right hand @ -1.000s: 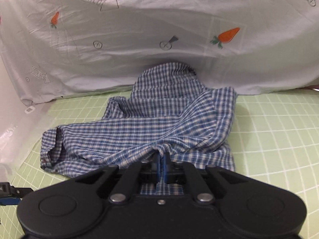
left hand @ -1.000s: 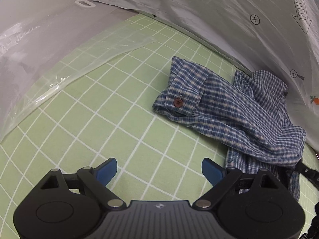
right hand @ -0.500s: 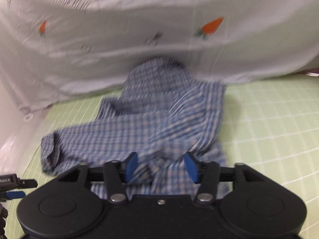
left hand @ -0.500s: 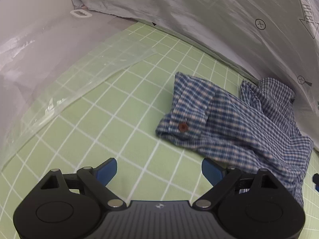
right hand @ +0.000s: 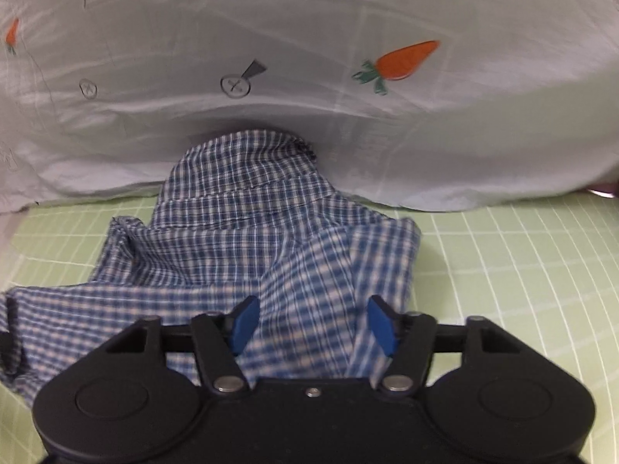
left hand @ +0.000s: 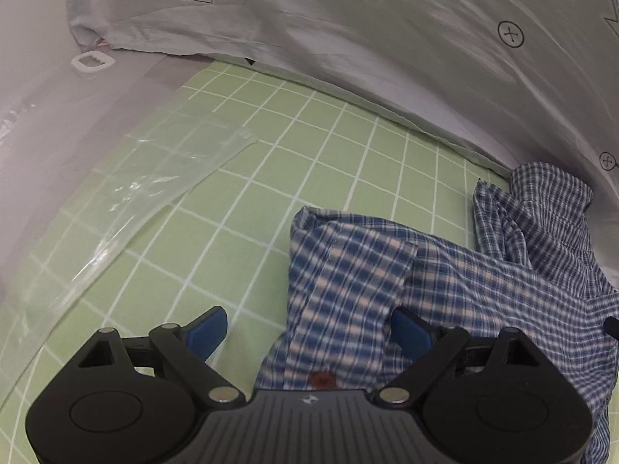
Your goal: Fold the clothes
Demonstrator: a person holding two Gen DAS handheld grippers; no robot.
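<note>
A crumpled blue-and-white checked shirt [left hand: 483, 270] lies on the green grid mat [left hand: 232, 212], its far end pushed against the white sheet. My left gripper [left hand: 309, 332] is open wide just above the sleeve cuff, and the cuff's brown button [left hand: 321, 378] sits between the fingers, untouched by the pads. In the right wrist view the shirt [right hand: 247, 232] spreads in front of my right gripper [right hand: 312, 324]. Its jaws are closing, a raised fold of the cloth lies between them, and the blue pads [right hand: 243, 324] stand clear of the cloth.
A white sheet [right hand: 348, 123] printed with carrots and arrows rises like a wall along the mat's far edge. A clear plastic bag [left hand: 135, 193] lies on the mat to the left, with a small white ring [left hand: 92, 62] beyond it.
My right gripper let go of the shirt fold and opened. My left gripper moved toward the shirt, so the buttoned cuff now lies between its fingers.
</note>
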